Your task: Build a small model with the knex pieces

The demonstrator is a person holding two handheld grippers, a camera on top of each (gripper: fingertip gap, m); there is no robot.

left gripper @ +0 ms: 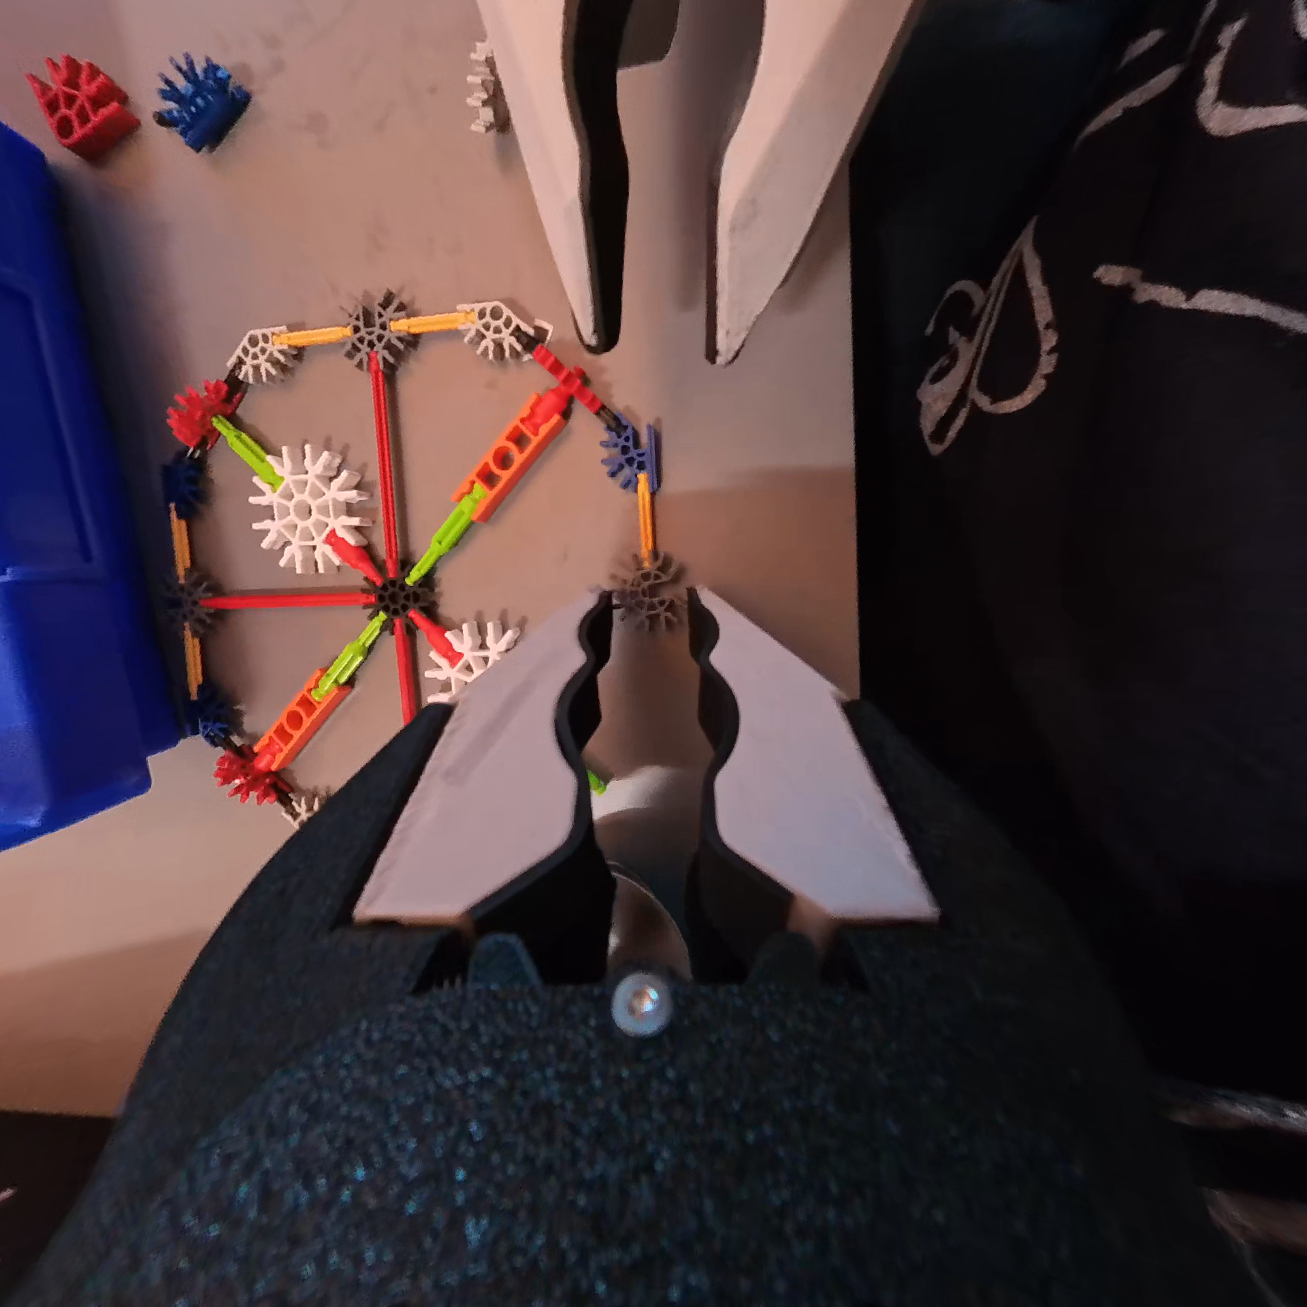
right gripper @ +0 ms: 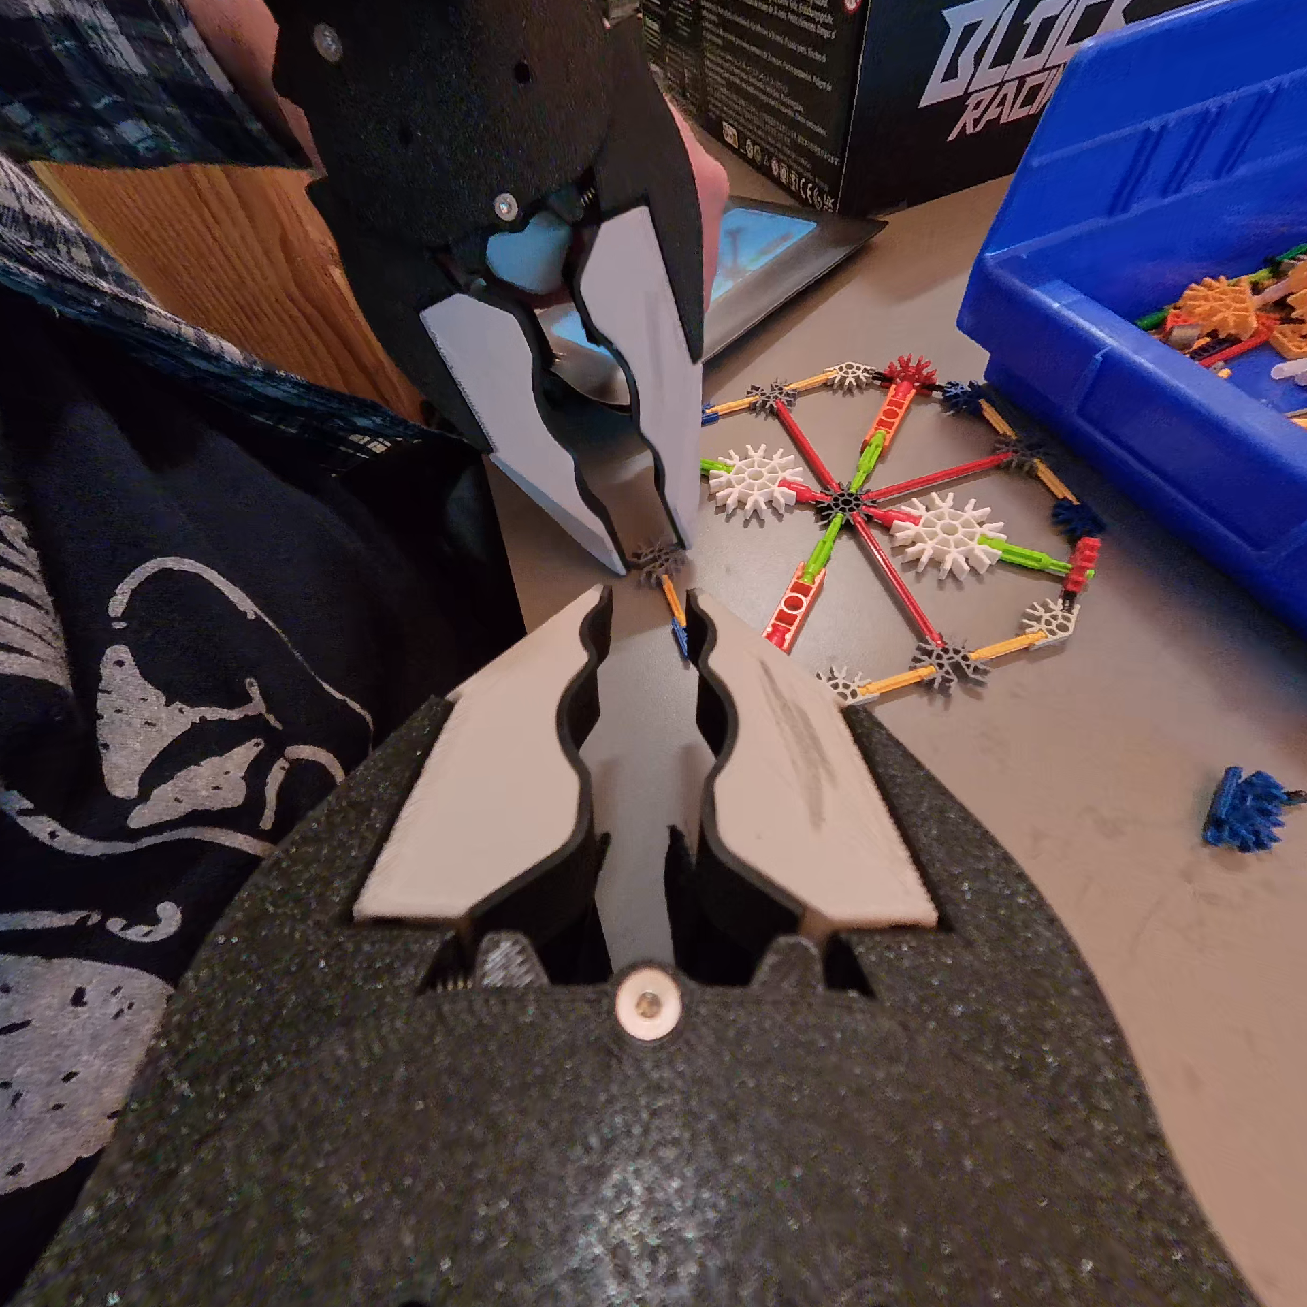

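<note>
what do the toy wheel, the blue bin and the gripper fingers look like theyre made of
Toy wheel: hard moulded plastic, bright solid colours, thin rods snapped into snowflake-shaped hubs. Blue bin: rigid plastic, glossy, with moulded ribs and soft highlights. Fingers of the right gripper: pale matte faces with fine ridges at the edges, probably printed plastic, lined inside with a black wavy layer, possibly rubber.

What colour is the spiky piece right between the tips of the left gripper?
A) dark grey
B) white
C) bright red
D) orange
A: the left gripper has its open tips on either side of a dark grey connector at the rim of the toy wheel, joined to a yellow rod.
</note>
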